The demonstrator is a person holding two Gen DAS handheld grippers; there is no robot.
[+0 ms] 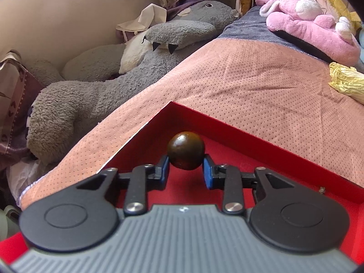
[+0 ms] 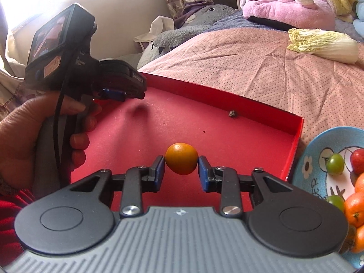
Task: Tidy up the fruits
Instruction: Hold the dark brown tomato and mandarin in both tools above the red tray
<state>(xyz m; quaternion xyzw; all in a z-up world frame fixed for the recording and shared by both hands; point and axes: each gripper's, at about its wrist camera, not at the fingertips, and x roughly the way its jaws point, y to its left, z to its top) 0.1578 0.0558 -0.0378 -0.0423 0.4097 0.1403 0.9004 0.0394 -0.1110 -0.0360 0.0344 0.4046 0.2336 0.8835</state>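
My left gripper (image 1: 186,167) is shut on a small dark brown round fruit (image 1: 185,150), held above the far corner of the red box (image 1: 273,154). In the right wrist view my right gripper (image 2: 181,167) is shut on a small orange fruit (image 2: 181,158) over the red box floor (image 2: 227,141). The left gripper (image 2: 113,92) shows at the left of that view, held by a hand (image 2: 20,136), over the box's far left corner; its fruit is hidden there. A blue plate (image 2: 311,157) at the right holds green fruits (image 2: 334,164), a red one (image 2: 358,160) and oranges (image 2: 355,207).
The box lies on a pink dotted bedspread (image 1: 238,79). A napa cabbage (image 2: 323,44) lies on the bed beyond the box. A grey plush toy (image 1: 95,91) lies along the bed's left side and a pink plush (image 1: 314,22) at the back. A small dark speck (image 2: 232,113) sits in the box.
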